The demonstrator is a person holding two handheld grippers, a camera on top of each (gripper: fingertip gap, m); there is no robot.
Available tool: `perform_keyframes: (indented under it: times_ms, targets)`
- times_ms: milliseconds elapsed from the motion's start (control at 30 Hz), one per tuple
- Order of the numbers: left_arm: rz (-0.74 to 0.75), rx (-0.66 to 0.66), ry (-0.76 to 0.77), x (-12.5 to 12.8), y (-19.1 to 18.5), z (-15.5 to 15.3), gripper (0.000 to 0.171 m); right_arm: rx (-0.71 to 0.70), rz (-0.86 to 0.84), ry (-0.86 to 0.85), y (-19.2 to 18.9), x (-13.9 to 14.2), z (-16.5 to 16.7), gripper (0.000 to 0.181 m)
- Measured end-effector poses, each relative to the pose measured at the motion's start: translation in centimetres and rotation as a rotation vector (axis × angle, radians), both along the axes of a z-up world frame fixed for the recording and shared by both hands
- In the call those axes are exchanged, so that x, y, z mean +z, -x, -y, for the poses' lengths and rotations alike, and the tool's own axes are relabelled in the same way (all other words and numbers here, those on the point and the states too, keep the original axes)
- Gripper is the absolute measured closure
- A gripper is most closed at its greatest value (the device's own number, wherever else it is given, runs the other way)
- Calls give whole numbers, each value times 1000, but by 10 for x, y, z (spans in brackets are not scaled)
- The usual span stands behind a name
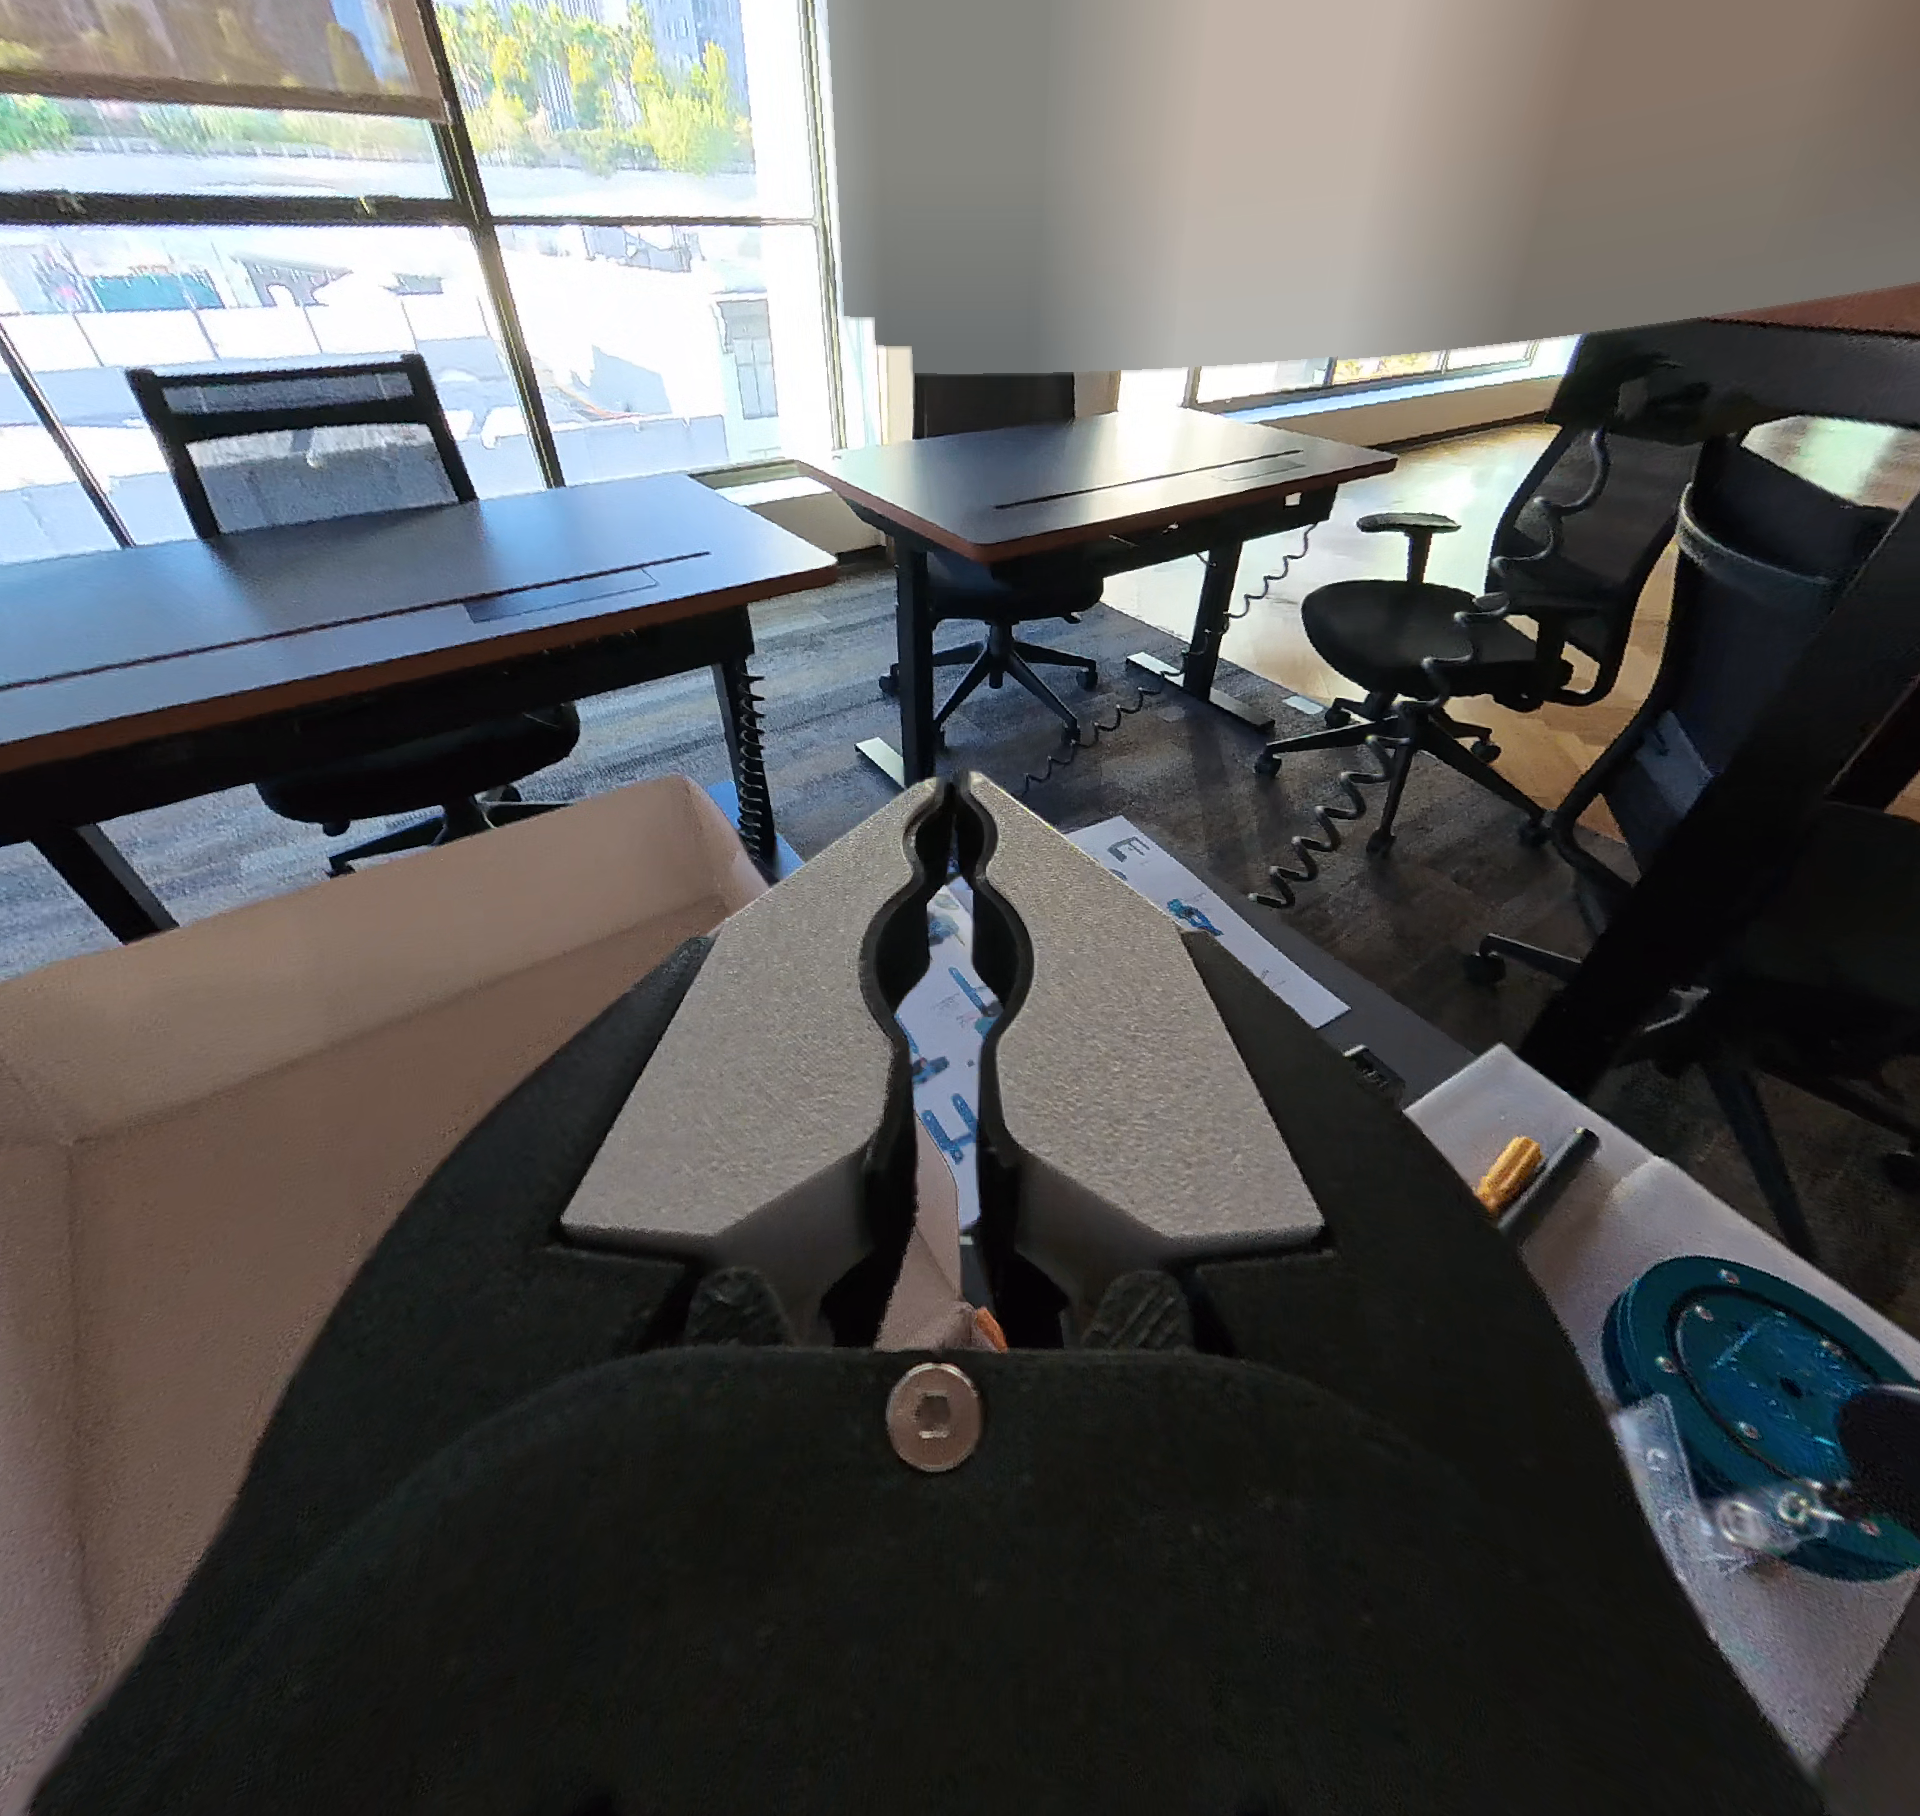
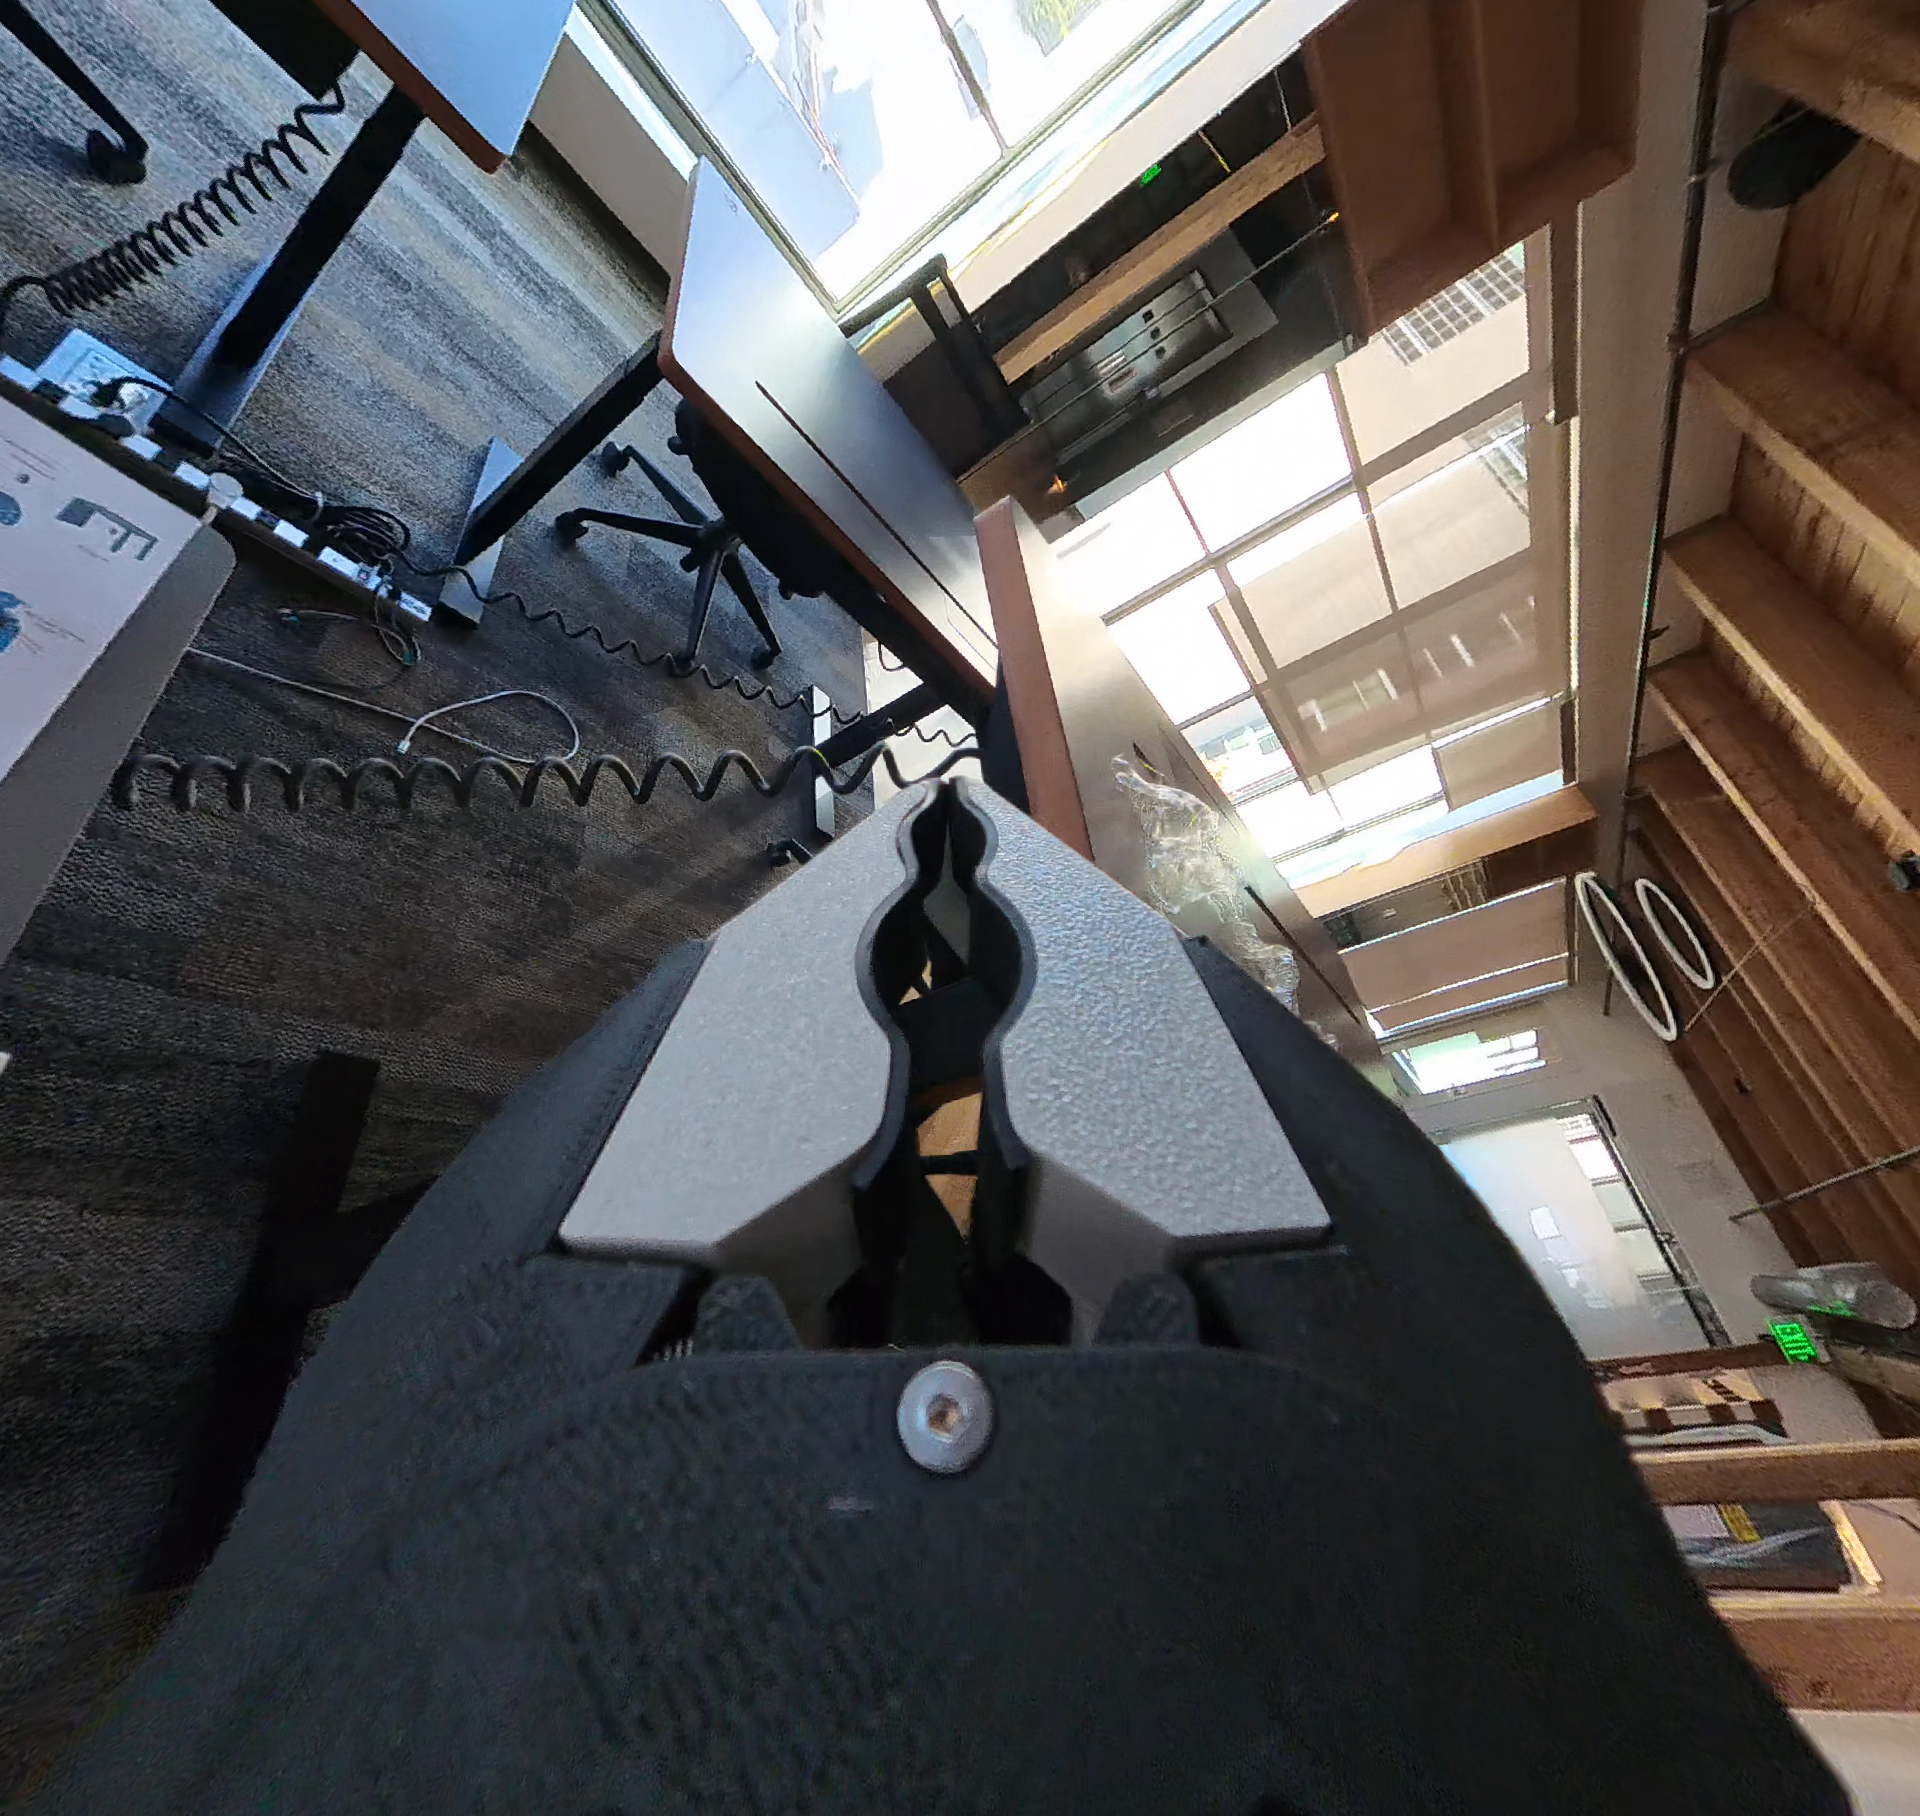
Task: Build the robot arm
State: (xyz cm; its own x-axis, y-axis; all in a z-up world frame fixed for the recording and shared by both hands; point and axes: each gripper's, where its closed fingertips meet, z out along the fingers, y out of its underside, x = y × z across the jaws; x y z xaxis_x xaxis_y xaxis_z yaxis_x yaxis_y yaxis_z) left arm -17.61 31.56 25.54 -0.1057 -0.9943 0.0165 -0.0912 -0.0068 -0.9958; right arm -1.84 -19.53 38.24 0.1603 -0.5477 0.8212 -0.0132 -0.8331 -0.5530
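Left wrist view: left gripper [image 1: 958, 800] closed, empty, above sheet [image 1: 1226, 945], beige box [image 1: 312, 1018] left | right gripper [image 2: 951, 800] closed, empty, tilted, over carpet [image 2: 312, 935].

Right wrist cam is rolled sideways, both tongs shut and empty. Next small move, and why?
Probably roll the right tongs level first: that view shows carpet and ceiling, nothing to work on. The left tongs already hang over the printed sheet, with the teal disc to their right.
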Motion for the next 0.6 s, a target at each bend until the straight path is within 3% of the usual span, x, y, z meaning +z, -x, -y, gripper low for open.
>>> perform_keyframes:
  times_ms: [133,367,600]
  targets:
    - [3,6,67,-2,-4,-3,171,-2,-3,-27,-5,6,6,181]
    - [28,44,74,17,7,14,171,15,37,-113,-2,26,36,181]
    - [28,-47,54,32,-2,46,171,-58,89,-154,30,48,84,181]
